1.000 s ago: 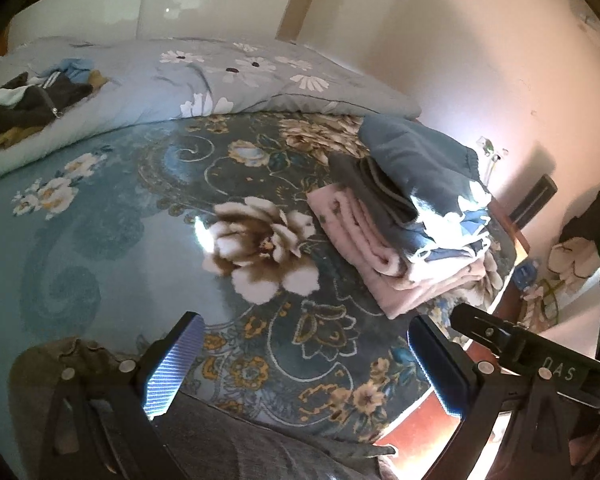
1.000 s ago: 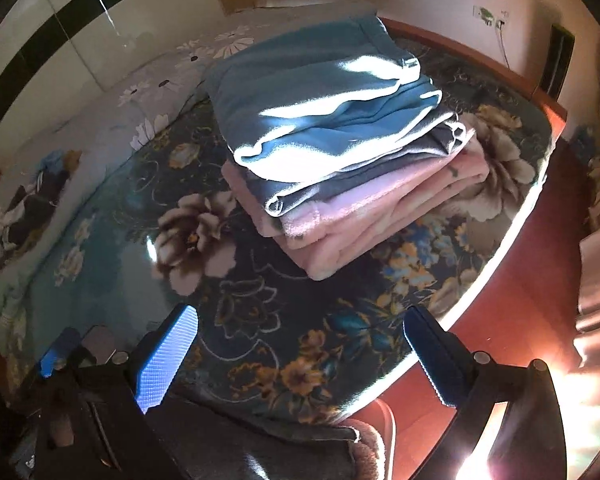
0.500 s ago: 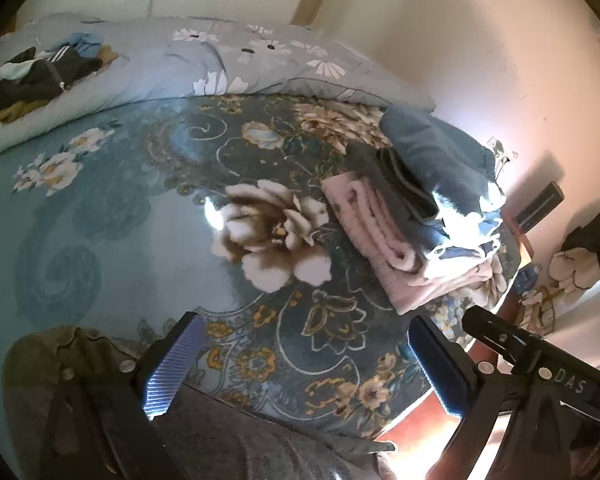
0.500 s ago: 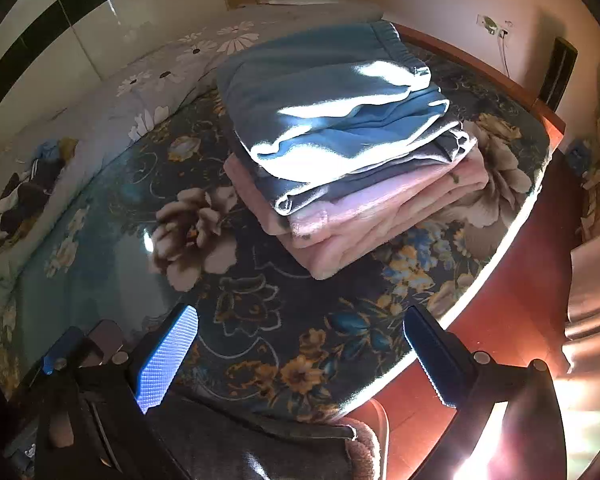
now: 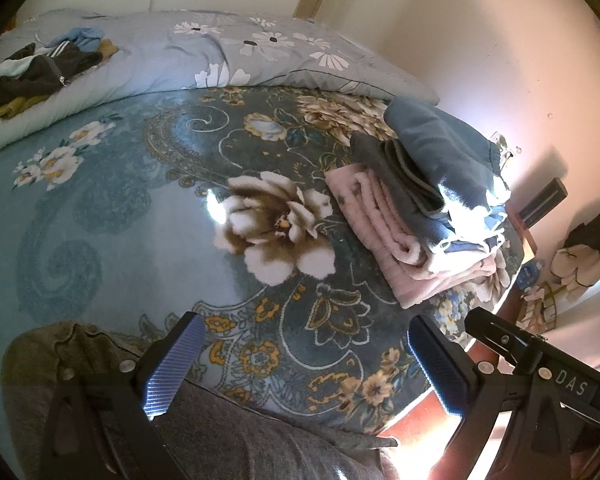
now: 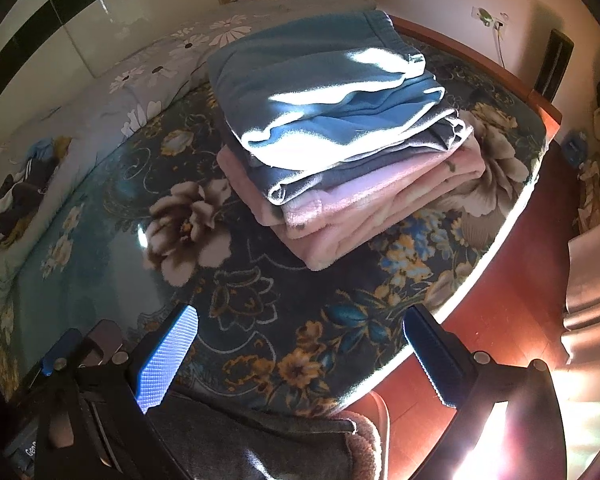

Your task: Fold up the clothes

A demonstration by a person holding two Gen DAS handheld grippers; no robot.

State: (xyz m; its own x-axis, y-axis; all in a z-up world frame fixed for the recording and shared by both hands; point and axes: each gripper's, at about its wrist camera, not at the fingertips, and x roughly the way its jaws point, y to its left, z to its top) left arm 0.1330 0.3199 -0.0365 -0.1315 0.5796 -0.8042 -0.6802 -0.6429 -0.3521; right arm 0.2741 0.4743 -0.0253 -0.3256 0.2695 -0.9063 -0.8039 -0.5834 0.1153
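A folded stack (image 6: pixel 340 136) lies on the floral bed cover (image 6: pixel 260 312): a blue garment on top, a grey one under it, a pink one (image 6: pixel 380 208) at the bottom. It also shows in the left wrist view (image 5: pixel 420 208), to the right. My left gripper (image 5: pixel 304 360) is open and empty above the bed's near edge. My right gripper (image 6: pixel 300 352) is open and empty, short of the stack. A grey garment (image 5: pixel 236 432) lies under both grippers; it also shows in the right wrist view (image 6: pixel 260 444).
A heap of unfolded dark and yellow clothes (image 5: pixel 36 76) lies on the pale daisy quilt (image 5: pixel 228 52) at the far left. The bed's wooden edge (image 6: pixel 500 312) and the floor are to the right. The wall (image 5: pixel 480 40) stands behind the stack.
Both views have drawn back and up a little, so the stack sits slightly farther off. Both grippers stay open.
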